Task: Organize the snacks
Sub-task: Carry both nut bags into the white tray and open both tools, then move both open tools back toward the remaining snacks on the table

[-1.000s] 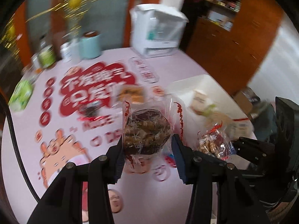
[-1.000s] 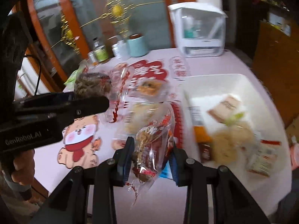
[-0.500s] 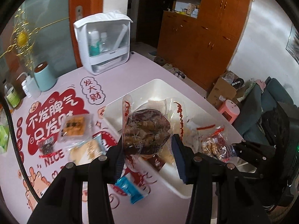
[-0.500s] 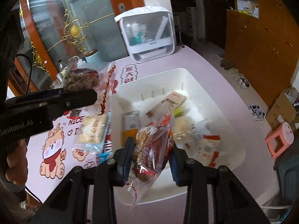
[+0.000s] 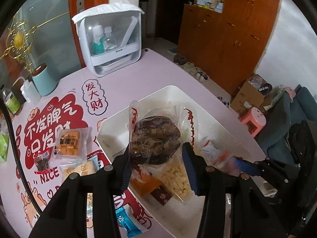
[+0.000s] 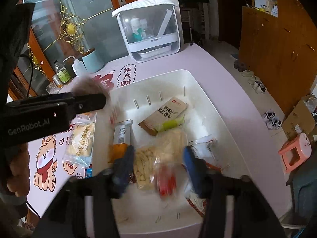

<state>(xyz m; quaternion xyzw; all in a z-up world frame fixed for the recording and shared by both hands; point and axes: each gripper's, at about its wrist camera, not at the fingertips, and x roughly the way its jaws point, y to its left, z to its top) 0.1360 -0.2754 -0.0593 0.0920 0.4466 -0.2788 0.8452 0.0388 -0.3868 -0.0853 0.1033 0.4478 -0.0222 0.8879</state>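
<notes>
- Snacks lie in a white bin (image 6: 198, 83) on the pink table (image 5: 150, 67): a brown cracker packet (image 6: 164, 117), a white and orange bar (image 6: 120, 138), a clear bag of pale puffs (image 6: 144, 164) and other wrappers.
- The left hand-held gripper (image 5: 156, 168) is over the bin's near-left part; its jaws are opening a little, but the pads are pinching a clear bag of dark snacks (image 5: 156, 136) with red print.
- The right hand-held gripper (image 6: 158, 164) is spreading over the middle of the bin; a blurred red and clear packet (image 6: 166, 180) is between the pads, apart from them (whether it already rests on the other snacks, I cannot tell).
- On the table left of the bin lie an orange cake packet (image 5: 69, 142), a small dark packet (image 5: 42, 161), a pale pastry bag (image 6: 81, 140) and a blue wrapper (image 5: 126, 222).
- At the far edge stand a white storage box (image 5: 111, 37) with bottles, a mint canister (image 5: 43, 79) and a squeeze bottle (image 5: 28, 91).
</notes>
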